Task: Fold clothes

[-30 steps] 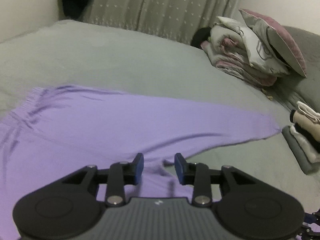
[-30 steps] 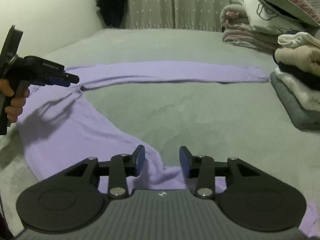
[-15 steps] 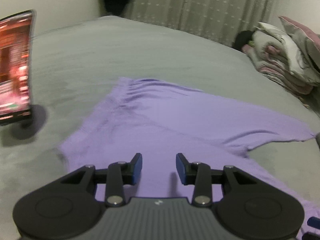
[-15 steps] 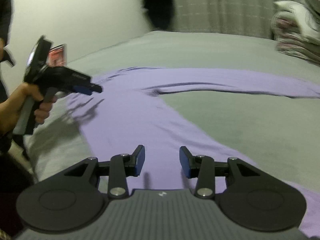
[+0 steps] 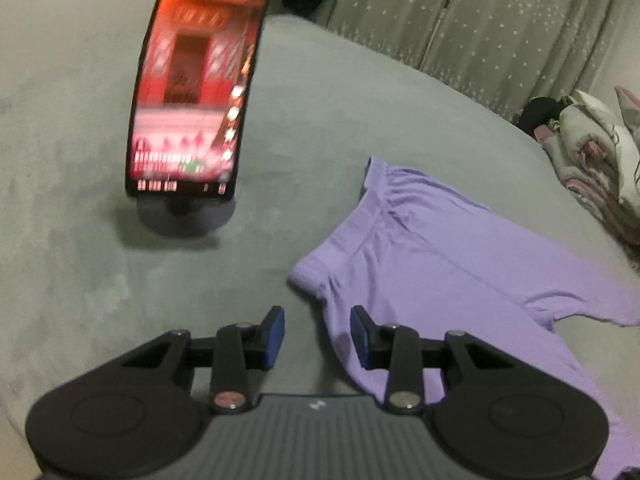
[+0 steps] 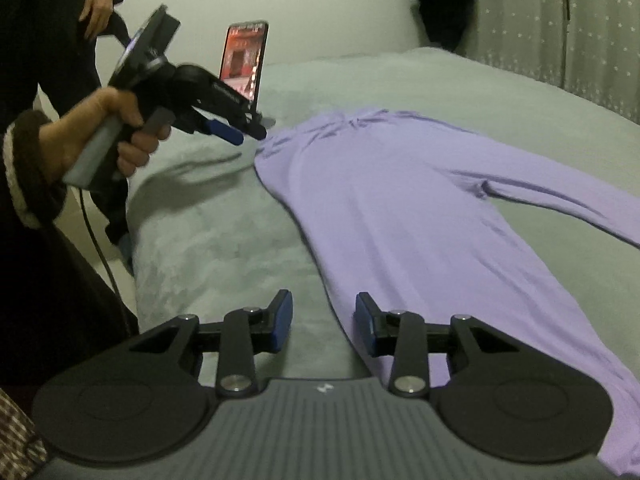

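Purple trousers [image 6: 400, 208] lie flat on the grey bed [image 6: 224, 240], waistband [image 5: 352, 220] at the near-left end and the legs running off to the right. My left gripper [image 5: 317, 320] hovers open just short of the waistband's near corner, with the cloth edge under its right finger [image 5: 360, 336]. In the right wrist view a hand holds this left gripper [image 6: 240, 134] beside the waistband. My right gripper [image 6: 323, 312] is over the near leg's edge. Its jaws are closing, with nothing pinched between them.
A lit phone on a round stand [image 5: 192, 120] stands on the bed left of the waistband. Folded bedding [image 5: 600, 168] is piled far right before grey curtains [image 5: 480, 32]. The bed's edge [image 6: 134, 216] drops off at the left, where another person [image 6: 96, 8] stands.
Both grippers have swung left along the trousers toward the waistband. The phone has come into view, and the stacked clothes have gone out of the right wrist view.
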### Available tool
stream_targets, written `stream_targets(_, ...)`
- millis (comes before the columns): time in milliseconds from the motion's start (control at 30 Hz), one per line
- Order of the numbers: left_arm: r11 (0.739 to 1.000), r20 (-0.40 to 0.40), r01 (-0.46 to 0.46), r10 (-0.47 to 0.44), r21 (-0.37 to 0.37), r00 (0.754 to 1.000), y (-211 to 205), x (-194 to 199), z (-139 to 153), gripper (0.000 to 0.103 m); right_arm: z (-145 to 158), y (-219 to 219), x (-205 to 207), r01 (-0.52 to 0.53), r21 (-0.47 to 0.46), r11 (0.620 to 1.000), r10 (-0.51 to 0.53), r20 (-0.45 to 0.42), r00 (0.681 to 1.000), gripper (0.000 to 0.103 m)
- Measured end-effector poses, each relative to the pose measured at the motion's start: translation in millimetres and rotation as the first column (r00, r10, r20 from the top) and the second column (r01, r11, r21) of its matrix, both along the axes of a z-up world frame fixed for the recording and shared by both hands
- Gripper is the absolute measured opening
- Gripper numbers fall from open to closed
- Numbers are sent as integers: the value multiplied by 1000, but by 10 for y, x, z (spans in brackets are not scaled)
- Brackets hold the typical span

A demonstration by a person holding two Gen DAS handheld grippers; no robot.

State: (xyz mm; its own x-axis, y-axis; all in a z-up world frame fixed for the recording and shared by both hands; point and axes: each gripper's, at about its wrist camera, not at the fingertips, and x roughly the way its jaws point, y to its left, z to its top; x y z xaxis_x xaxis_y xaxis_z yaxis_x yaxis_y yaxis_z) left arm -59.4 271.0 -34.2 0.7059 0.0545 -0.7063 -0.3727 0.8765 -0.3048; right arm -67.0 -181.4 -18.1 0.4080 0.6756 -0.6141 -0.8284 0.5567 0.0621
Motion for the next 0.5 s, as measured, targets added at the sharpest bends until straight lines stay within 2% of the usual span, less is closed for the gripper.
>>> stream_targets(100,998,-22,-14,12,-56,1000,69,44,-110,35,-60,45,55,-3,-39,999,3,7,1000,30)
stream_targets(200,999,-15,-5,4,-41,1000,54,84,-134,29,-72,53,64,1,-61,998,1,28,1000,20)
stream_targets(233,1000,-13,6,-6,-30,1000,36,102,-139,18,-72,54,73,5,-66,998,-3,34,999,18)
stream_targets(267,1000,-12,19,-19,-20,1000,14,123,-146,12,-71,55,81,9,-71,997,-7,39,999,13)
stream_targets(300,1000,-12,26,-26,-10,1000,-5,142,-152,0,-71,57,89,15,-74,997,-12,44,999,4)
stream_targets(400,1000,18,-8,7,16,1000,-13,129,-107,0,-50,58,154,14,-68,998,-13,22,1000,1)
stream_targets(500,997,43,-43,40,62,998,-17,64,2,0,82,-69,230,3,36,999,-1,-63,998,1)
